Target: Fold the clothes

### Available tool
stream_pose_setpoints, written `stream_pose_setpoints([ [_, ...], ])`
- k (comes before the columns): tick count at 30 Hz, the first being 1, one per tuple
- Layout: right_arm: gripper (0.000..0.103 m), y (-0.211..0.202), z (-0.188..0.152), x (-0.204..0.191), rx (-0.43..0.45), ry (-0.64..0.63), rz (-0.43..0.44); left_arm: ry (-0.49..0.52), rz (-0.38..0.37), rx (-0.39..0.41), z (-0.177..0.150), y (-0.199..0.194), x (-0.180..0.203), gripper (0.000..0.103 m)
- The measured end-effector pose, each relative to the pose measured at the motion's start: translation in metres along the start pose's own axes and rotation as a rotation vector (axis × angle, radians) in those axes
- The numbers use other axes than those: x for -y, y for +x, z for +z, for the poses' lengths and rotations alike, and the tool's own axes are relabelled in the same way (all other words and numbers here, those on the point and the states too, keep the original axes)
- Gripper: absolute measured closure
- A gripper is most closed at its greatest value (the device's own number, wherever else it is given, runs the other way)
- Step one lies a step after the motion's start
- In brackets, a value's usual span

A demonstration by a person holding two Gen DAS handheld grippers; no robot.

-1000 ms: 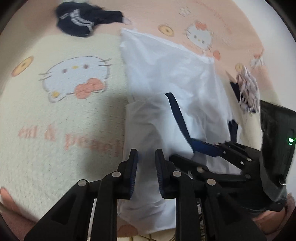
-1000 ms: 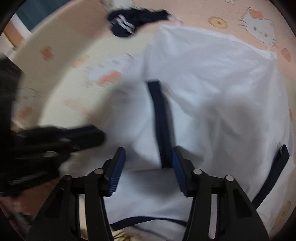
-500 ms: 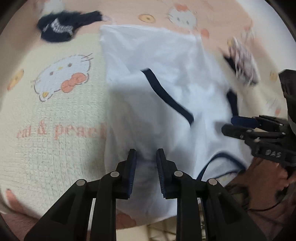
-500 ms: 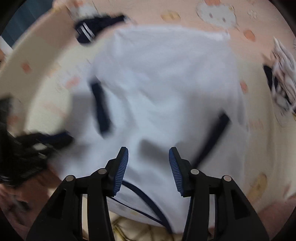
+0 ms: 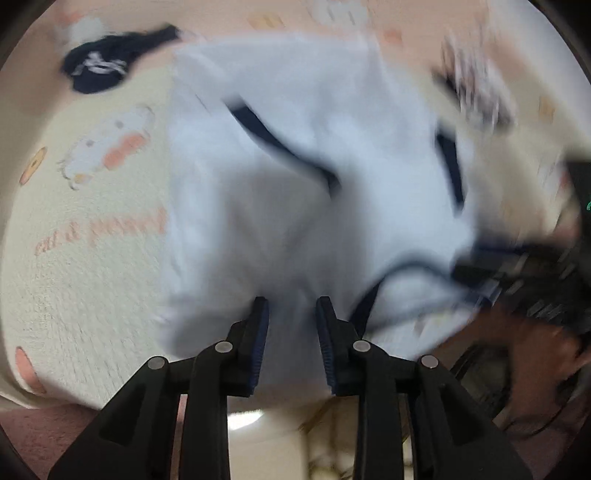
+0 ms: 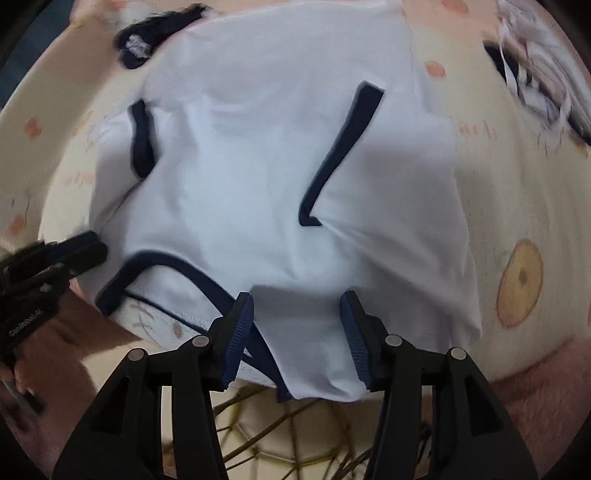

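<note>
White shirt (image 6: 258,192) with navy trim lies spread on the cream and pink blanket (image 6: 517,206), its long axis running from near to far. Its navy-edged neckline (image 6: 166,266) sits at the near end, toward me, and the plain hem lies at the far end. Both navy-cuffed sleeves are folded inward over the body. My right tongs (image 6: 297,332) hang over the near edge of the shirt with the fingers spread, nothing between them. My left tongs (image 5: 291,339) also stand parted above the near left part of the cloth; that view is blurred. A dark garment (image 6: 155,33) lies at the far left, and a striped one (image 6: 535,66) at the far right.
</note>
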State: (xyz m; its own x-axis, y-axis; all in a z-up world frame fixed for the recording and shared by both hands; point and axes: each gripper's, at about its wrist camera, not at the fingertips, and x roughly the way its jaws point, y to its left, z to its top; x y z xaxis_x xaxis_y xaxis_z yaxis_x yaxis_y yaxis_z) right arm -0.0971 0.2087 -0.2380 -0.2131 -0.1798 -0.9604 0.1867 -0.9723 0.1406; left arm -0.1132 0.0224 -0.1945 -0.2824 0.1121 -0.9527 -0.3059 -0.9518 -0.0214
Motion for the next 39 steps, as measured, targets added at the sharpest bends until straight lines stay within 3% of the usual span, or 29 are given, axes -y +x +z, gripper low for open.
stream_pose_setpoints([
  [2, 0.047, 0.001, -0.004, -0.007, -0.020, -0.035, -0.015, 0.057, 0.078, 0.002, -0.006, -0.004, 0.011, 0.066],
  [3, 0.047, 0.001, -0.006, -0.009, -0.028, -0.043, -0.023, 0.043, 0.077, -0.001, -0.008, -0.006, 0.010, 0.066],
  [7, 0.047, -0.003, -0.014, -0.013, -0.039, -0.038, -0.022, -0.068, -0.015, 0.010, -0.016, -0.019, -0.013, 0.066],
  [11, 0.047, -0.018, -0.010, -0.008, 0.049, 0.021, 0.008, -0.116, -0.097, 0.083, -0.015, -0.036, -0.024, 0.066],
  [12, 0.047, -0.019, -0.009, -0.005, 0.060, 0.042, 0.010, -0.119, -0.105, 0.068, -0.011, -0.032, -0.021, 0.066],
  [15, 0.047, 0.001, -0.012, 0.006, -0.051, 0.086, -0.002, -0.112, -0.098, 0.011, -0.009, -0.020, -0.013, 0.064],
  [21, 0.046, 0.001, -0.019, 0.010, -0.064, 0.129, 0.073, -0.093, -0.044, -0.041, -0.015, -0.021, -0.011, 0.059],
  [23, 0.047, -0.007, -0.016, 0.016, -0.046, 0.159, 0.104, -0.120, -0.061, -0.041, -0.005, -0.020, -0.008, 0.059],
  [28, 0.048, -0.050, 0.003, 0.035, 0.083, 0.218, 0.179, -0.228, -0.167, 0.055, 0.022, -0.047, -0.032, 0.059],
  [30, 0.047, -0.067, 0.011, 0.042, 0.134, 0.241, 0.209, -0.240, -0.163, 0.067, 0.048, -0.048, -0.036, 0.059],
  [33, 0.047, -0.077, 0.041, 0.072, 0.182, 0.221, 0.123, -0.216, -0.094, 0.077, 0.075, -0.047, -0.052, 0.059],
  [39, 0.047, -0.064, 0.127, 0.096, 0.159, 0.136, -0.024, -0.243, 0.003, 0.132, 0.134, -0.025, -0.106, 0.059],
])
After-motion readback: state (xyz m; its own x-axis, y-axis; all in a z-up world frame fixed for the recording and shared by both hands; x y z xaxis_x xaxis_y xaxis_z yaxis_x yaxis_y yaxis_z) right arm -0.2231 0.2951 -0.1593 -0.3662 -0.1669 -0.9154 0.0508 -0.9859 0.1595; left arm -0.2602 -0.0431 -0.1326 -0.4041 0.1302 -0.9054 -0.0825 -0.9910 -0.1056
